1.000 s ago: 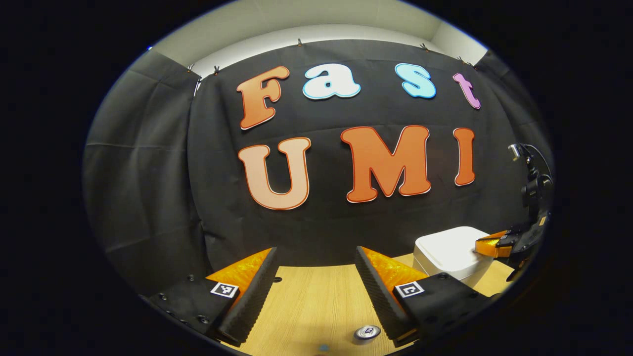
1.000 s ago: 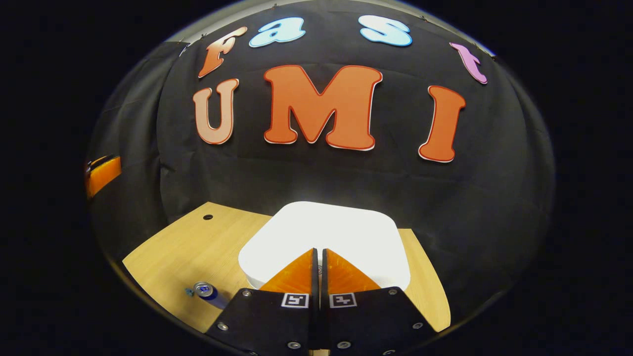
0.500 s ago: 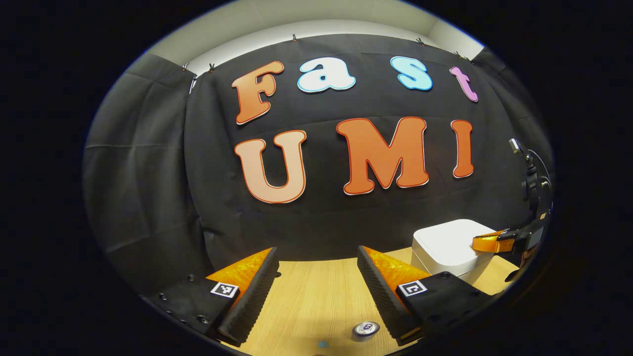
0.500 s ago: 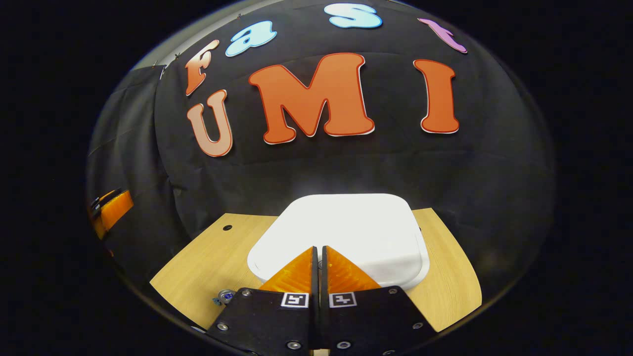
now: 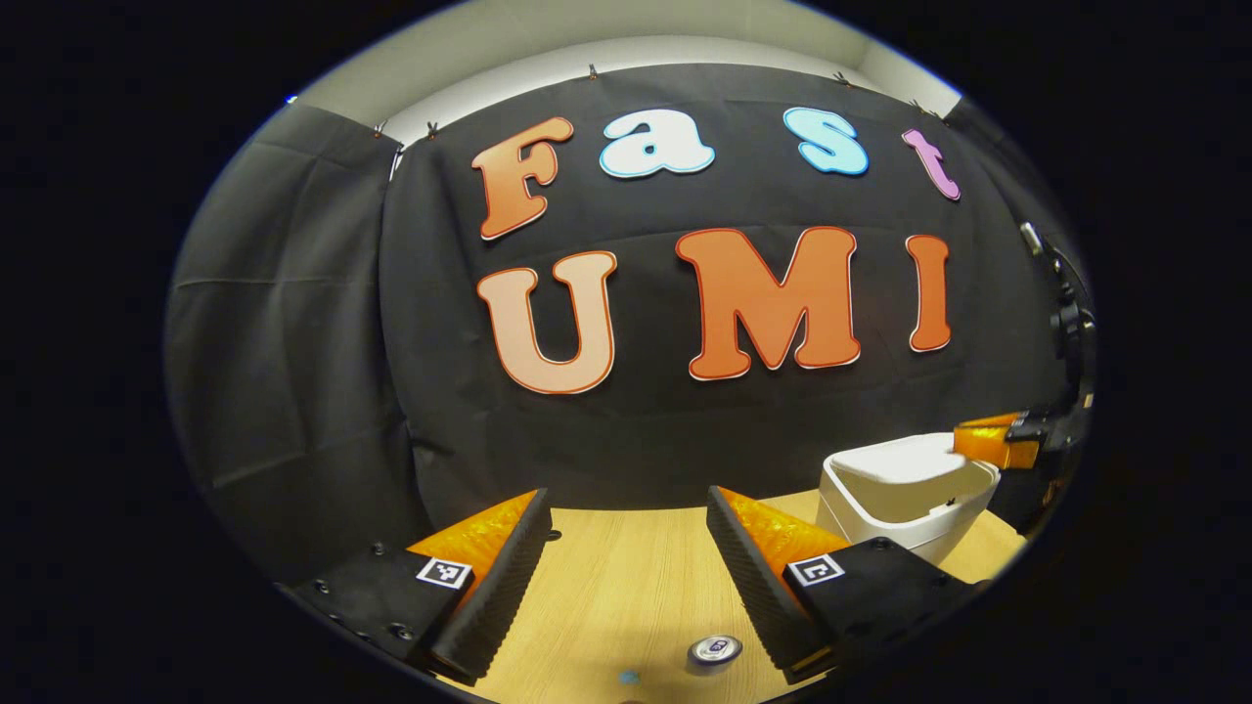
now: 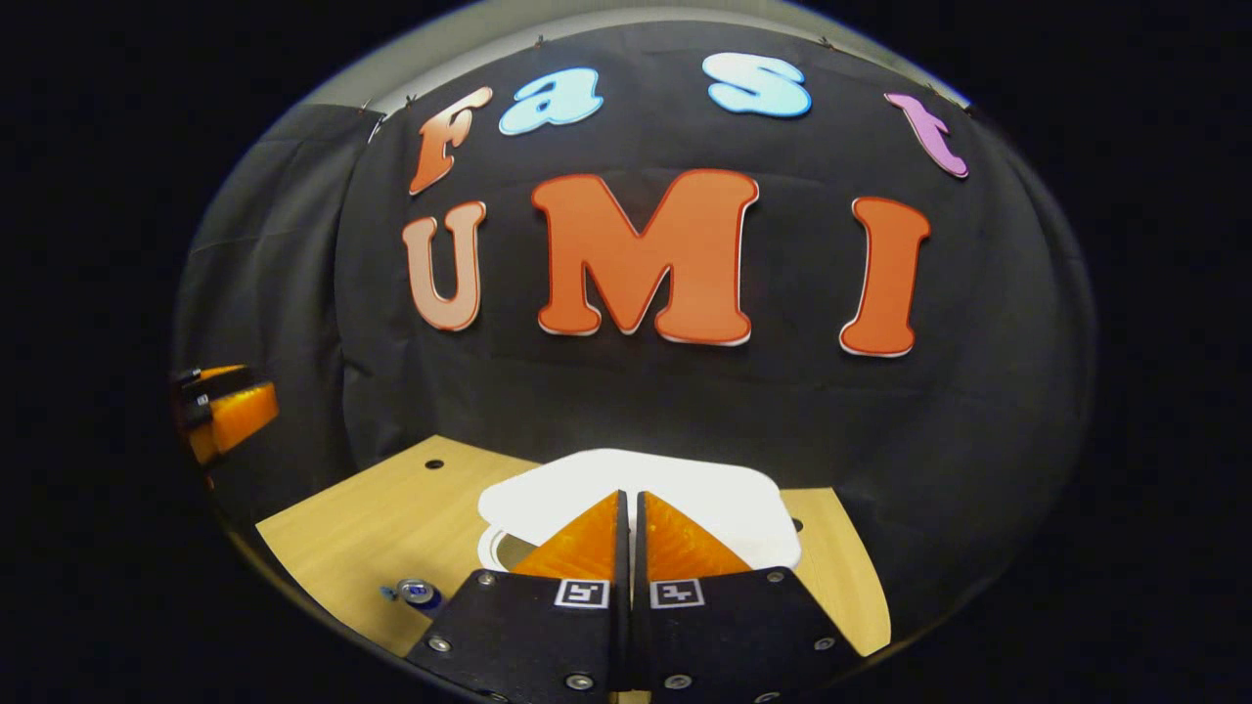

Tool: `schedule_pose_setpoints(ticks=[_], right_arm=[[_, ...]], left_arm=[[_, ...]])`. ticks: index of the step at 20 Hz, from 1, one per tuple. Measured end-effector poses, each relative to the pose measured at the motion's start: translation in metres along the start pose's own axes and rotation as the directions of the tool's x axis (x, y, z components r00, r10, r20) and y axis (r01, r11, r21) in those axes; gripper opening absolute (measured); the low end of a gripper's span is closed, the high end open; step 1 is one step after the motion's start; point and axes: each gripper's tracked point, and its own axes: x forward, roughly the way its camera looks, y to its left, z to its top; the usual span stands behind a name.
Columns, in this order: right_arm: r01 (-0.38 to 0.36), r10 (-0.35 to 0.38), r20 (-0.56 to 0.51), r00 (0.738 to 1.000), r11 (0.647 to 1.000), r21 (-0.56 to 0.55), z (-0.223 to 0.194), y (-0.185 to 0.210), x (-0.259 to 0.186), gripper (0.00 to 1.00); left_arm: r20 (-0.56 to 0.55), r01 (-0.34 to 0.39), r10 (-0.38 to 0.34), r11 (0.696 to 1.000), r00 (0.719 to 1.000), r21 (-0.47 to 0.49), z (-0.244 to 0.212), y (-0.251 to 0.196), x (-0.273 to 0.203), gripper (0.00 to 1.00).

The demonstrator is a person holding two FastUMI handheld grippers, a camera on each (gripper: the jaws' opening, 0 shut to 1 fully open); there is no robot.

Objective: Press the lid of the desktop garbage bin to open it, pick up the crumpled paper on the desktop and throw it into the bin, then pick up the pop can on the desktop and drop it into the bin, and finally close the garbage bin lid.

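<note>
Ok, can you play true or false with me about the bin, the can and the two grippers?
1. The bin lid is popped up at the front. True.
2. The pop can is inside the bin. False: it stands on the desk.
3. The right gripper is wide open. False: its fingers are together.
4. The left gripper is open and holds nothing. True.

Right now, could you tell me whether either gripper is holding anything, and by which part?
Nothing is held. The left gripper is open and empty above the table; the right gripper is shut, empty, over the bin lid.
</note>
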Motion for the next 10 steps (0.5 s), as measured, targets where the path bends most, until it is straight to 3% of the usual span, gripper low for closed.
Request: schedule_pose_setpoints(ticks=[6,10], right_arm=[[-0.025,0.032,0.166,0.986,0.999,-0.046,0.063,-0.02,0.002,0.01],[-0.044,0.053,0.221,0.974,0.998,-0.045,0.079,-0.017,0.004,0.01]], left_arm=[[0.024,-0.053,0.054,0.998,0.998,-0.02,0.001,-0.007,-0.002,1.0],[0.045,-0.059,0.06,0.998,0.997,-0.021,-0.001,-0.004,-0.003,1.0]])
